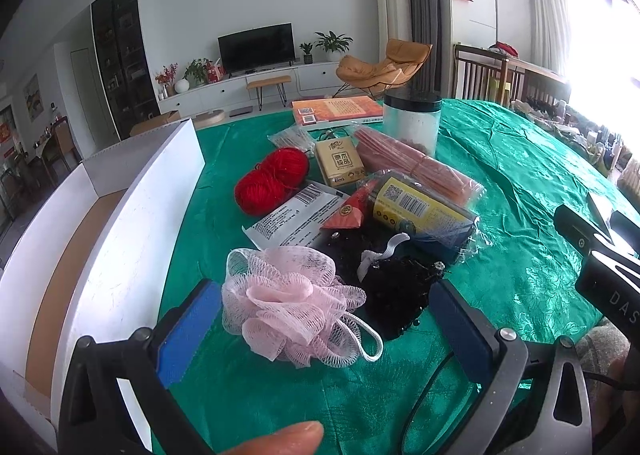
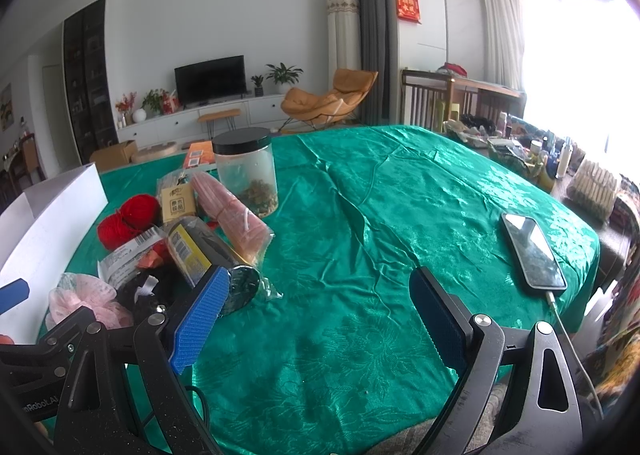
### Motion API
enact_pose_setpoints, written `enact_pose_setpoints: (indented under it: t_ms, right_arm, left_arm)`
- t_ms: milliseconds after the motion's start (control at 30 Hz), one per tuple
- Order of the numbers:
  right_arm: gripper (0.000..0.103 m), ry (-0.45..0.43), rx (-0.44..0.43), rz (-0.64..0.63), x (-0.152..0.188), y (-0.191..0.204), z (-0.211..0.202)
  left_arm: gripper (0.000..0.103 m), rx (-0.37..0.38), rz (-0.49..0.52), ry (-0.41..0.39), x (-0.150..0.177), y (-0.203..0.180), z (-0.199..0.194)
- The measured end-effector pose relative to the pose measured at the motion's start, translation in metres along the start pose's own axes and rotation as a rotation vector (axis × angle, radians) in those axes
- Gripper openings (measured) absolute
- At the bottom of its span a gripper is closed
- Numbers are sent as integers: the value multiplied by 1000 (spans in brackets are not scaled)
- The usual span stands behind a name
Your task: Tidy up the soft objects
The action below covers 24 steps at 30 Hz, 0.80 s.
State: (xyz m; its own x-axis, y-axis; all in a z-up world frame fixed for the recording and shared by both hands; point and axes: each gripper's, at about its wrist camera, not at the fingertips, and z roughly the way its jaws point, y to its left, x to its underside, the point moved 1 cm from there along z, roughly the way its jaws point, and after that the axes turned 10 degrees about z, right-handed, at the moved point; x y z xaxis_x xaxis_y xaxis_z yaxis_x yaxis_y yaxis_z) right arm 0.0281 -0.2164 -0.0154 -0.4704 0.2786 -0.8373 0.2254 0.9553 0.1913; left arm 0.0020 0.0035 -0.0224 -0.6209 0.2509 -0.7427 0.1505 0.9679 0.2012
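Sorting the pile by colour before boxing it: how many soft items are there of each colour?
Pink: 1, the bath pouf
Red: 1, the yarn
Black: 1, the lacy fabric bundle
Total: 3

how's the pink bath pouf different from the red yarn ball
The pink bath pouf is pale, open ruffled netting with a white loop; the red yarn is saturated, tightly wound strands. The pouf lies between the open left gripper fingers; the yarn lies farther back, near the white box. Both rest on the green tablecloth.

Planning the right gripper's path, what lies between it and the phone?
Only bare green tablecloth lies between the right gripper and phone, seen in the right wrist view.
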Motion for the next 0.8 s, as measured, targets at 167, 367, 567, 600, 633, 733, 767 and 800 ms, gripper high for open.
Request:
enact_pose_setpoints:
  t_ms: [167, 367, 567, 600, 633, 733, 767, 800]
  right_arm:
    - [93, -1, 0, 0, 0, 0, 0]
    - [93, -1, 0, 0, 0, 0, 1]
    - [93, 0, 0, 1, 0, -1, 1]
    - [93, 0, 0, 1, 0, -1, 1]
    - [93, 0, 0, 1, 0, -1, 1]
    - [93, 0, 0, 1, 0, -2, 2]
    - [93, 1, 0, 2, 0, -2, 2]
    - [93, 1, 0, 2, 0, -2, 2]
  left_arm:
    - [103, 0, 2, 5, 2, -1, 1]
    - [103, 1, 1, 13, 3, 0, 4]
    - [103, 0, 3, 13, 4, -1, 4]
    - [103, 0, 3, 14, 4, -1, 4]
    - [103, 0, 4, 13, 4, -1, 4]
    - [103, -1, 6, 15, 4, -1, 5]
    - [103, -1, 8, 16, 4, -2, 5]
    - [103, -1, 9, 17, 4, -2, 5]
